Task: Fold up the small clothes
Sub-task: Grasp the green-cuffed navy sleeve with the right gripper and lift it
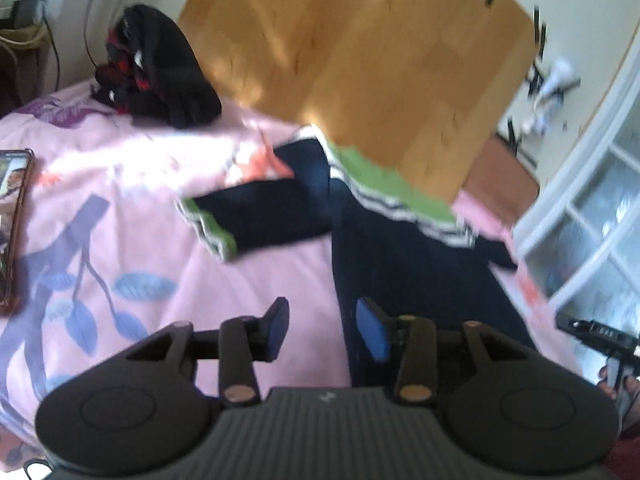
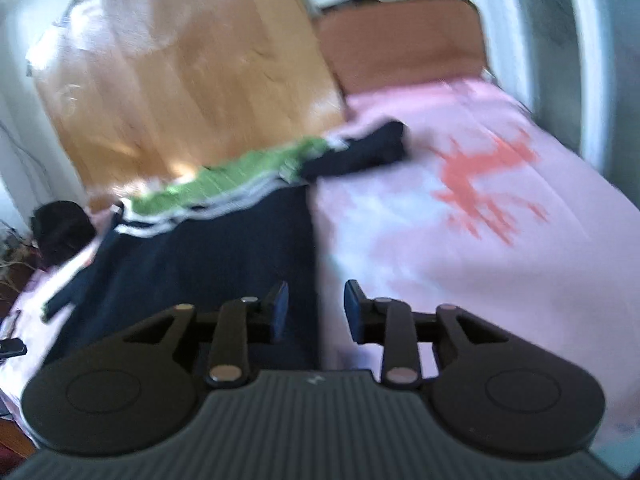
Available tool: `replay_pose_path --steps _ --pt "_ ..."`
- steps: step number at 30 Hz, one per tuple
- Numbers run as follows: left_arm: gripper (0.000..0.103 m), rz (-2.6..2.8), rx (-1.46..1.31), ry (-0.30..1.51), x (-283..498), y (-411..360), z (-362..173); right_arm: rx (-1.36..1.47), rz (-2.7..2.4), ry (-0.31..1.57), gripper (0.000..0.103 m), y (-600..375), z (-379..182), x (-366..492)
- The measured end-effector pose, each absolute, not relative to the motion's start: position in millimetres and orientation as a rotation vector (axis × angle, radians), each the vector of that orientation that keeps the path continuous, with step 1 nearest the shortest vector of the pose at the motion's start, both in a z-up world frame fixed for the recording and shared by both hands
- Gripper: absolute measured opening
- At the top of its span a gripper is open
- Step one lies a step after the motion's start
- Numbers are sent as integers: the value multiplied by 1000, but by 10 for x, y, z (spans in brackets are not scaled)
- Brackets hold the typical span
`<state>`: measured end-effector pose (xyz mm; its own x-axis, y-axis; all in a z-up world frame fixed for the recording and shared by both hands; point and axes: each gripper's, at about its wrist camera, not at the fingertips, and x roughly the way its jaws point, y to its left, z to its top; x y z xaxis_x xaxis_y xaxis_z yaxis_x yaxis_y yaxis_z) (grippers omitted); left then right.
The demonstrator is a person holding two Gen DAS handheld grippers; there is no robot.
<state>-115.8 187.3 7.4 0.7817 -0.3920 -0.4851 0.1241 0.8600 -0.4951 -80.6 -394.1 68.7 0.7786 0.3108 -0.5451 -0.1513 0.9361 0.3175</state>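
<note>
1. Left gripper (image 1: 322, 328): fingers spread apart, grasping nothing, poised above the near left edge of the sweater (image 1: 400, 248).
2. Right gripper (image 2: 316, 308): fingers likewise released and empty, straddling the sweater's right edge above the bedsheet (image 2: 460, 264).
3. Sweater: dark navy, with a green band and white stripes at the far end; lay spread flat on the bed, one sleeve (image 1: 256, 216) angled out to the left, the other (image 2: 360, 152) trailing off at the far right.
4. Step in hand, as judged: taking hold of the near edge. Each pair of fingers would do best to pinch a corner through both layers and lift evenly, so the fold falls straight.
5. Surroundings: pile of dark clothes (image 1: 156, 72) at the far left corner of the bed, well apart; a framed picture (image 1: 14, 224) at the left edge; a wooden board (image 1: 360, 60) upright behind the bed.
6. Obstructions: none seen near the sweater; both views were blurred.
</note>
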Motion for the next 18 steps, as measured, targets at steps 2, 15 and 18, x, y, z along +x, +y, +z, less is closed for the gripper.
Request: replay_pose_path --steps 2,15,18 --pt "43 -285 -473 601 -1148 1846 30 259 345 628 35 -3663 721 -655" --pt "45 -218 -376 576 -1564 2003 -258 -241 943 685 44 -786 773 -88" --pt "47 -201 -391 560 -1661 2111 -256 -347 1021 701 56 -326 686 -107"
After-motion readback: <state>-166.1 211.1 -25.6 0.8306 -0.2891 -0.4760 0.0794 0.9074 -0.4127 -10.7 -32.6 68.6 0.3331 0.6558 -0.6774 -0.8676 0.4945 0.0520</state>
